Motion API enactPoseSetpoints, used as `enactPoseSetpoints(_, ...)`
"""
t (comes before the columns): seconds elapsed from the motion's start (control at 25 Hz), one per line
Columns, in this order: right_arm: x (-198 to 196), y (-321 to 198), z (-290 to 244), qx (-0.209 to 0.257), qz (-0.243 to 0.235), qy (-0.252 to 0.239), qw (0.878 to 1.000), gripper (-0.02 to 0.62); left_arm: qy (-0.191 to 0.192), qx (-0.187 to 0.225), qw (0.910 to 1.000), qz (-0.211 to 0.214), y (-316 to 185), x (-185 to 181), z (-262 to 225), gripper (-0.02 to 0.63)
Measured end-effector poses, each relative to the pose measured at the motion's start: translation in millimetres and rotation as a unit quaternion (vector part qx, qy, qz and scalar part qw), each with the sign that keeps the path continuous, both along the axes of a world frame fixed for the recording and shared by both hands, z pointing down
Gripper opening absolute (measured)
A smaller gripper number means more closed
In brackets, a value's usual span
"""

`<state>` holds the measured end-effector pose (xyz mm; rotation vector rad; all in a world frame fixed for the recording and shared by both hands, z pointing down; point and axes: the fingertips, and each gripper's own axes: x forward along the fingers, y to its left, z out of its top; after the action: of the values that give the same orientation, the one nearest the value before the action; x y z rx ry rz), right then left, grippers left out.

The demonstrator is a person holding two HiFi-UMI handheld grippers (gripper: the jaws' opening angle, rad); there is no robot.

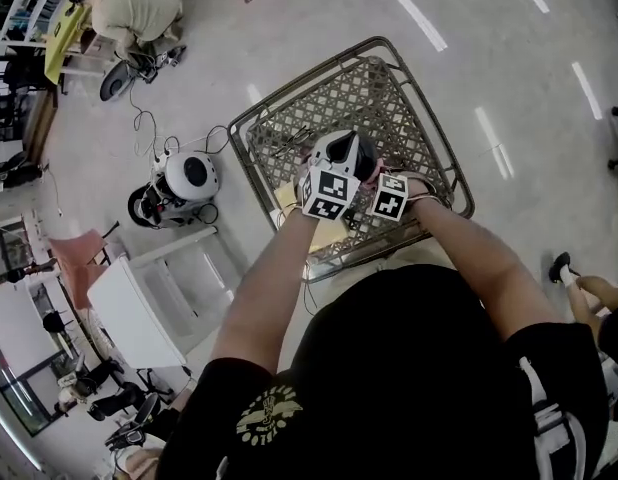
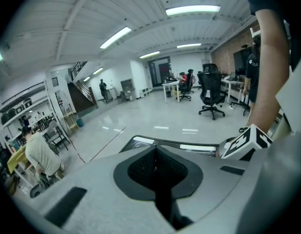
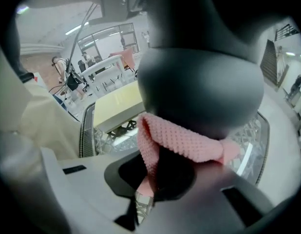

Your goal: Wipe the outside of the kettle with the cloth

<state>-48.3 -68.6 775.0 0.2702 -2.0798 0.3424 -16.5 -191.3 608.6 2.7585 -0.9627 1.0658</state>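
Note:
A dark grey kettle (image 3: 204, 77) fills the upper part of the right gripper view. In the head view, the kettle (image 1: 345, 148) sits over a wire cart. My right gripper (image 3: 149, 173) is shut on a pink knitted cloth (image 3: 184, 140), and the cloth lies against the kettle's lower side. From above, the right gripper (image 1: 371, 176) and a bit of the cloth (image 1: 374, 171) sit just right of the kettle. My left gripper (image 1: 332, 158) is beside the kettle on its left. In its own view the left gripper (image 2: 155, 150) has its jaws together with nothing seen between them, and the kettle is hidden there.
The wire mesh cart (image 1: 419, 98) stands in front of me with a pale yellow board (image 3: 116, 101) inside. On the floor to the left are a round white machine (image 1: 184, 183) and a white stand (image 1: 149, 298). A crouching person (image 1: 134, 8) is at the far left.

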Motion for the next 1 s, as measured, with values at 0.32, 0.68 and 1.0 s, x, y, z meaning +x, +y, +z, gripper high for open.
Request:
enactPoseSetpoints(0.32, 32, -28, 12, -0.006, -0.010, 0.019, 1.000, 0.020, -0.005, 0.010, 0.9999, 0.005, 2, 6, -6, 0.005)
enactPoseSetpoints(0.68, 45, -55, 20, 0.007, -0.086, 0.041, 0.995, 0.021, -0.012, 0.024, 0.9994, -0.021, -6, 5, -8, 0.005)
enactPoseSetpoints(1.0, 46, -90, 26, 0.029, -0.125, 0.055, 0.990, 0.021, 0.000, 0.018, 0.9986, -0.051, -12, -2, -11, 0.005)
